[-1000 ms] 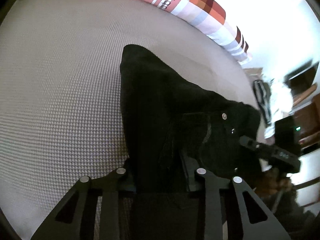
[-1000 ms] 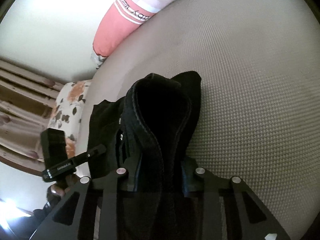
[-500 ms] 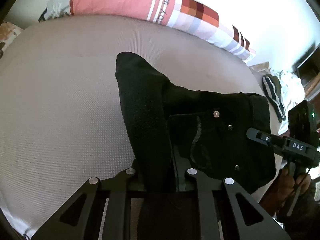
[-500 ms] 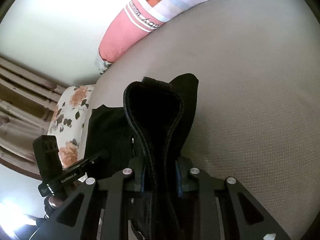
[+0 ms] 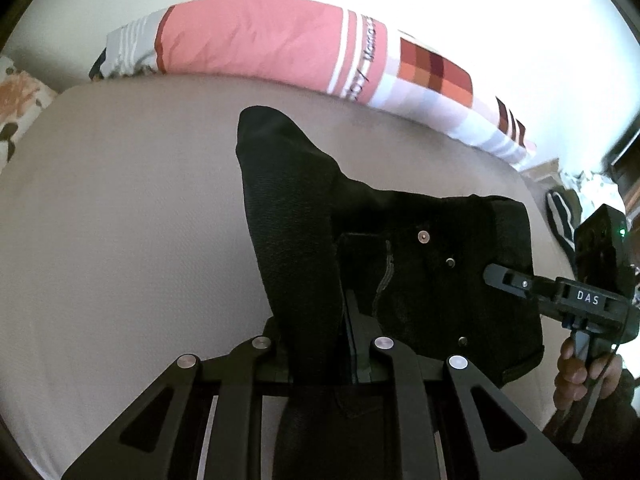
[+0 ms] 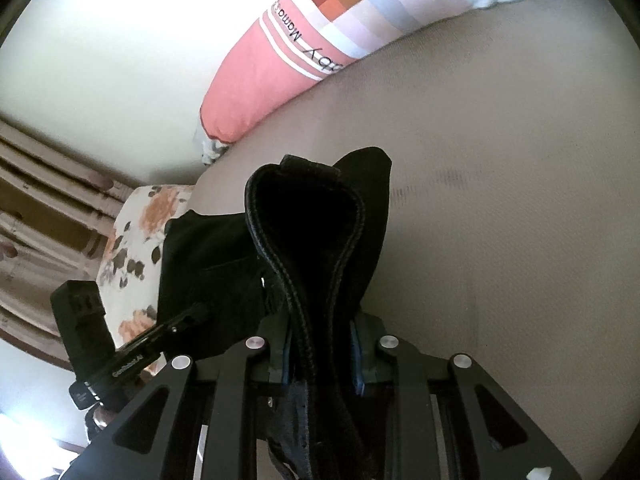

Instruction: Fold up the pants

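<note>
Left gripper: your left gripper (image 5: 324, 360) is clamped on a fold of the black pants (image 5: 420, 272), the cloth bunched between its fingers and running up away from the camera.
Right gripper: your right gripper (image 6: 320, 348) is clamped on a thick stitched edge of the pants (image 6: 308, 240), which loops up in front of its camera.
Pants: they hang between your two grippers above the beige bed cover (image 5: 120, 240), partly draped on it; rivets and a pocket seam show in the left view.
Each gripper seen from the other: the right one (image 5: 560, 292) grips the pants' right edge; the left one (image 6: 160, 340) grips their left edge.
Behind: a pink striped pillow (image 5: 260, 40) lies along the far side of the bed; a floral cushion (image 6: 136, 240) sits at its corner.
</note>
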{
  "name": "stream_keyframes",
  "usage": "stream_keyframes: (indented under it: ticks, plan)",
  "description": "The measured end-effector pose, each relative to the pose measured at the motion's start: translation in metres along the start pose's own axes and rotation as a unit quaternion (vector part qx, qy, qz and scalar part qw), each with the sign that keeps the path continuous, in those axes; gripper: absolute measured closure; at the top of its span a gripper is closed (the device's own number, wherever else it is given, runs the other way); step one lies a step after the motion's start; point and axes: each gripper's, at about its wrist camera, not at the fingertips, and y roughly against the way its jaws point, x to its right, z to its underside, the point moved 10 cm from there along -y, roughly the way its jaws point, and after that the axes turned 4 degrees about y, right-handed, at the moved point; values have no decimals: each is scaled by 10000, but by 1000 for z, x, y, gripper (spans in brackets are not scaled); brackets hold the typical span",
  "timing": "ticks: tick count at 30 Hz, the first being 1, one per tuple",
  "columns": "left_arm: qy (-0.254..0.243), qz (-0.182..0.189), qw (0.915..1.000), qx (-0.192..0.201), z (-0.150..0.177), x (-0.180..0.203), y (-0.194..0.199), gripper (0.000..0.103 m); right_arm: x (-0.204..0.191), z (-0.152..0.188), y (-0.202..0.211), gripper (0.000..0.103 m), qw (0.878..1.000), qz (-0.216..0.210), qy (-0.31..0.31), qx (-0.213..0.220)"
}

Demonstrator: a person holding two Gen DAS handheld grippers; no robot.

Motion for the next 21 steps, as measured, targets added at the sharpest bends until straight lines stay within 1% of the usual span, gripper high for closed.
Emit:
stream_keyframes:
  ticks: [4,8,11,13,15,16,17,18,19,20,21]
  plan:
    - [-52,-90,9999,125,-29,-6,-10,85,0,-23,-12,82,9999,108,27,46]
    - [-18,-201,9997,154,-48,-14,-25,85,2,-41,-23,82,9994,309,95,84]
    - [-20,-311,9995,100,-54,-21,-40,85,6,-46,-31,82,9984,534,157,72]
    - [-46,-424,9991,30,-51,-26,-52,84,13,-44,-36,81,9972,730,169,64]
    - [-86,-587,9982,5,-46,-32,-61,76,20,-41,-40,78,9950,980,172,63]
    - [-99,-657,9978,26,-43,-35,-65,73,22,-40,-41,74,9938,1085,213,72]
    - [-101,-745,9971,69,-41,-37,-65,64,25,-40,-41,65,9924,1207,234,73]
    - [-98,-839,9964,121,-40,-40,-65,53,29,-38,-41,62,9899,1397,239,43]
    - [-92,-965,9952,152,-37,-43,-65,49,32,-34,-42,61,9885,1496,232,2]
    - [-92,-1033,9945,160,-35,-45,-65,43,35,-32,-42,57,9880,1526,224,3]
    - [-95,-1116,9936,173,-32,-47,-64,38,36,-29,-41,56,9875,1558,227,0]
